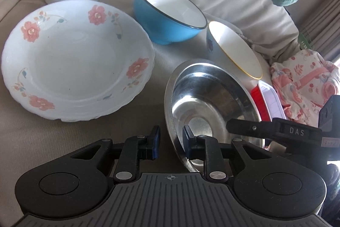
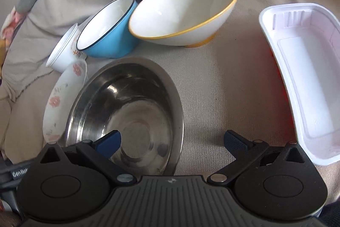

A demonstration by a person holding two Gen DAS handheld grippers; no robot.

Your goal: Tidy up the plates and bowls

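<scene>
Your left gripper (image 1: 171, 144) is straddling the metal bowl (image 1: 204, 107) rim, jaws partly spread, not pinching. Your right gripper (image 2: 172, 142) is hovering, jaws spread wide. The bowl is sitting beside the flowered plate (image 1: 74, 61).

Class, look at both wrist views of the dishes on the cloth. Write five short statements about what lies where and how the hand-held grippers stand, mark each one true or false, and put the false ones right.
1. The steel bowl lies between the floral plate and the white tray. True.
2. The blue bowl is blue inside as well. False: its inside is white.
3. The left hand-held gripper has the steel bowl's rim between its fingers. True.
4. The right hand-held gripper is shut on the tray. False: its jaws stand wide open, holding nothing.
5. The yellow-rimmed bowl is stacked inside the steel bowl. False: it sits on the cloth behind it.
</scene>
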